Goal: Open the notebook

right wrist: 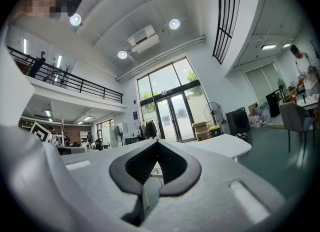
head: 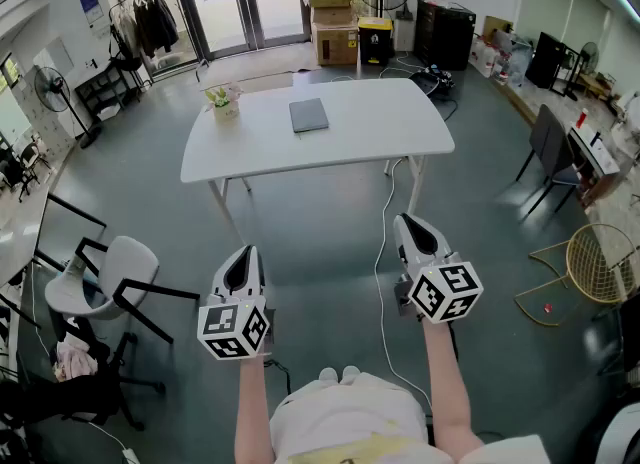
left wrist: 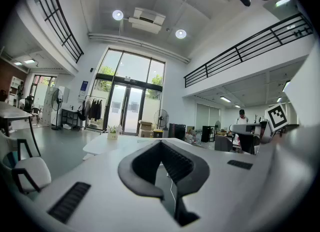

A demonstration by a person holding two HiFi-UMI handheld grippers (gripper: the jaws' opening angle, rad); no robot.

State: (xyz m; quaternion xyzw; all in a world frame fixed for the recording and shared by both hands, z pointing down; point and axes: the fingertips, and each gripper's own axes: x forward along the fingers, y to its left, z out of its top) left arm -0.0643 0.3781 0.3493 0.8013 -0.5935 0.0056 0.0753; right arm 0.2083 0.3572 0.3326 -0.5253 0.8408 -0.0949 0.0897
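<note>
A closed grey notebook (head: 309,115) lies flat near the middle of the white table (head: 380,137), far ahead of both grippers. My left gripper (head: 243,258) is held level over the floor, well short of the table, its jaws shut with nothing between them. My right gripper (head: 410,226) is beside it to the right, also shut and empty. In the left gripper view the jaw tips (left wrist: 160,142) meet, with the table (left wrist: 107,145) beyond them. In the right gripper view the tips (right wrist: 157,143) also touch, and the table (right wrist: 225,145) stands to the right.
A small potted plant (head: 223,100) stands on the table's left end. A white chair (head: 95,277) with a black frame is at the left, a dark chair (head: 550,147) and a wire chair (head: 600,264) at the right. A cable (head: 385,214) runs across the floor under the table.
</note>
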